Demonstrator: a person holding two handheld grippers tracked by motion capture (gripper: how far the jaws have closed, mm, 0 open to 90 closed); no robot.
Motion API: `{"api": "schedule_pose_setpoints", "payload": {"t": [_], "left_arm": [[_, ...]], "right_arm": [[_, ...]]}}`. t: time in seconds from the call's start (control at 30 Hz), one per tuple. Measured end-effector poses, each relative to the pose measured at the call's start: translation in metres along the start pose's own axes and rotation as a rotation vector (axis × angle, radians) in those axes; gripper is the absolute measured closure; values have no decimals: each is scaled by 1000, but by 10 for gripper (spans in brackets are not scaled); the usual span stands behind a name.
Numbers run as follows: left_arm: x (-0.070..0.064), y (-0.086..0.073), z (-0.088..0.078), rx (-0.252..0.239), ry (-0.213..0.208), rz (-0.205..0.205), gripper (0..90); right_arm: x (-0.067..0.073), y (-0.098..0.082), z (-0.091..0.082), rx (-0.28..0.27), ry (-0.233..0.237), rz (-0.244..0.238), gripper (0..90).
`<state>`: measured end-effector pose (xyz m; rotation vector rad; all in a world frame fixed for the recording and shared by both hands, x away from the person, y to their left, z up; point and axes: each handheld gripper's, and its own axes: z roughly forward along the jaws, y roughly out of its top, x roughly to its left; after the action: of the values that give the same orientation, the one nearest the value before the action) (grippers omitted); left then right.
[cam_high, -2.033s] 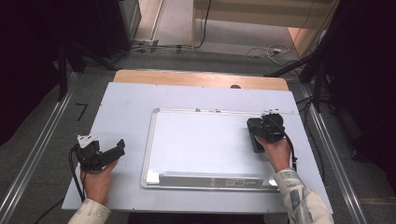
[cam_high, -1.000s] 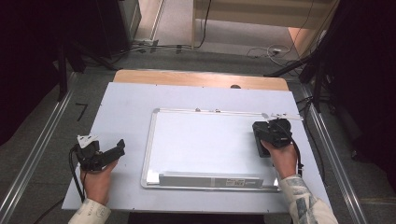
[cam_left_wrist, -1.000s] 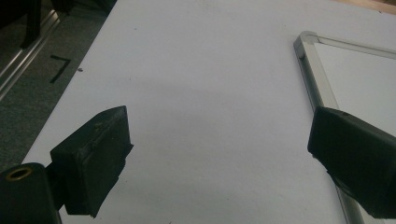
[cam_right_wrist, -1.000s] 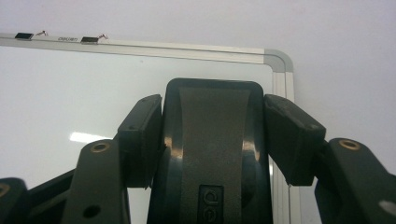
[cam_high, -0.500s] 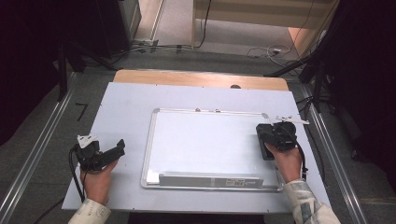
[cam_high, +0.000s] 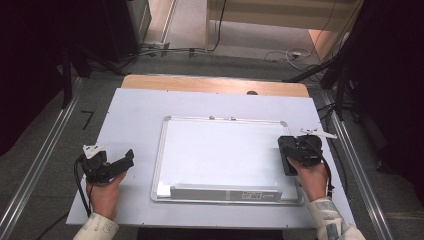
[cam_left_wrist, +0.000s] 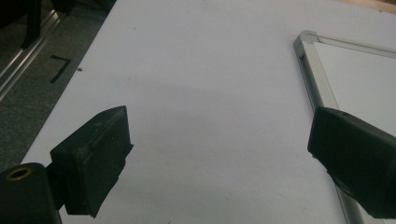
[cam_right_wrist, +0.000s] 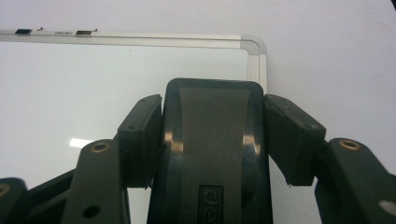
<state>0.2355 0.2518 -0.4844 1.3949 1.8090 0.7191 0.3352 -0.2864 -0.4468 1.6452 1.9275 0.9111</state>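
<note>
The right tool (cam_high: 289, 156), at the right of the high view, is clamped on a black rectangular plastic eraser (cam_right_wrist: 212, 140), both pads pressed against its sides. The eraser is laid on the right edge of the silver-framed white rectangular whiteboard (cam_high: 220, 150), seen at frame centre on the pale grey desk (cam_high: 135, 107). The left tool (cam_high: 125, 161), at lower left, is spread wide with nothing between its pads, just left of the whiteboard.

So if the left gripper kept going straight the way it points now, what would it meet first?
Probably the whiteboard's aluminium left frame edge. The left gripper points across bare white table toward it, jaws open with nothing between them; height above the table is unclear.
</note>
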Motion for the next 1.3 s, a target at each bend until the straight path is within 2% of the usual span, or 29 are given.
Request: {"api": "schedule_pose_setpoints", "payload": {"t": [0.37, 0.77, 1.1, 1.3], "left_arm": [[0, 0, 0, 0, 0, 0, 63], [0, 1, -1, -3, -4, 0, 63], [1, 1, -2, -6, -7, -1, 63], [1, 1, -2, -6, -8, 3, 63]], "right_arm": [[-5, -13, -6, 2, -26, 8, 386], [5, -31, -13, 14, -62, 22, 386], [18, -43, -10, 39, -80, -12, 386], [25, -49, -7, 42, -94, -54, 386]]}}
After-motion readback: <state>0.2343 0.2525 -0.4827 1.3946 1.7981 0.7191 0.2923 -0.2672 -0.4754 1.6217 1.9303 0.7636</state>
